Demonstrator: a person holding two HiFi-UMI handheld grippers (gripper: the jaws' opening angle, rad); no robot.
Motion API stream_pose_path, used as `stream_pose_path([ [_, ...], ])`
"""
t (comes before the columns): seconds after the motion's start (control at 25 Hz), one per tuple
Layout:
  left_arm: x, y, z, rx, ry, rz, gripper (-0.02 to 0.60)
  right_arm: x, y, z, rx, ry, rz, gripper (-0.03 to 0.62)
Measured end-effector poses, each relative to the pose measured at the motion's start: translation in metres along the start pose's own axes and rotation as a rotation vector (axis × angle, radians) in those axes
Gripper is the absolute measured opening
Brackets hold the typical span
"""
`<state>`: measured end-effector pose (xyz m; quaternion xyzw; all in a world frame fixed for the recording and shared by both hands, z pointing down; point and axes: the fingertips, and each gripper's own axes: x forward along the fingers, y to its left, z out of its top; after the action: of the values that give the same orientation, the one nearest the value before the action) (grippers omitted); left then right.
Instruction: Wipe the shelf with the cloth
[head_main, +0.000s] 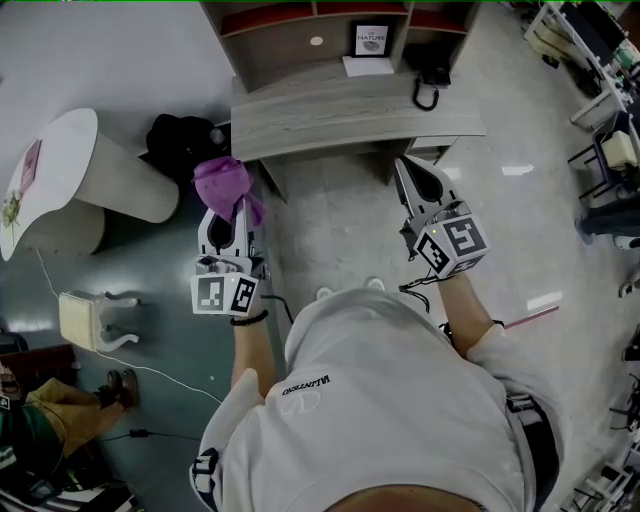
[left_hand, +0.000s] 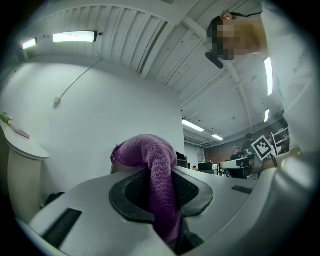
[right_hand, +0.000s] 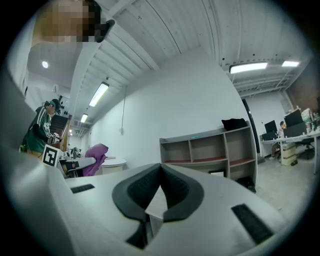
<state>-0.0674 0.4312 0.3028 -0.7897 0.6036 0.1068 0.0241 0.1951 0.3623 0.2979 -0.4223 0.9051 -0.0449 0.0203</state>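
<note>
The wood-grain shelf unit (head_main: 340, 105) stands straight ahead of me, with open compartments along its far side; the right gripper view shows the shelf unit (right_hand: 210, 150) from the front. A purple cloth (head_main: 222, 183) bunches over the tips of my left gripper (head_main: 238, 215), short of the shelf's left corner. In the left gripper view the cloth (left_hand: 152, 167) hangs down between the jaws, and the left gripper (left_hand: 161, 176) is shut on it. My right gripper (head_main: 407, 168) is held near the shelf's front right. In its own view the right gripper (right_hand: 160, 167) has its tips together, with nothing in them.
A framed card (head_main: 371, 40) and a black object (head_main: 430, 75) sit on the shelf. On the left are a white round table (head_main: 60, 170), a black bag (head_main: 180, 140) and a white stool (head_main: 85, 320). A seated person (head_main: 50, 420) is at bottom left. Desks stand at the right.
</note>
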Motion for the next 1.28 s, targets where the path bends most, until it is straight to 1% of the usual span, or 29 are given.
stream_pose_path([
  [0.16, -0.004, 0.007, 0.002, -0.002, -0.001, -0.014, 0.078, 0.003, 0.007, 0.000, 0.003, -0.006, -0.016, -0.002],
  [0.4, -0.013, 0.024, -0.002, -0.009, 0.005, -0.045, 0.078, 0.013, 0.028, -0.005, 0.008, -0.020, -0.032, -0.002],
  [0.64, -0.016, 0.036, -0.008, -0.019, 0.016, -0.068, 0.078, 0.019, 0.047, -0.020, 0.020, 0.001, -0.035, -0.002],
  [0.92, -0.001, 0.040, -0.021, -0.044, 0.041, -0.090, 0.080, 0.031, 0.036, -0.021, 0.027, 0.000, -0.055, -0.002],
  [1.08, 0.011, 0.041, -0.024, -0.040, 0.043, -0.081, 0.079, 0.046, 0.028, -0.028, 0.041, 0.005, -0.034, -0.002],
  [1.28, 0.039, 0.050, -0.028, -0.034, 0.047, -0.062, 0.079, 0.078, 0.013, -0.027, 0.044, -0.007, 0.001, -0.002],
])
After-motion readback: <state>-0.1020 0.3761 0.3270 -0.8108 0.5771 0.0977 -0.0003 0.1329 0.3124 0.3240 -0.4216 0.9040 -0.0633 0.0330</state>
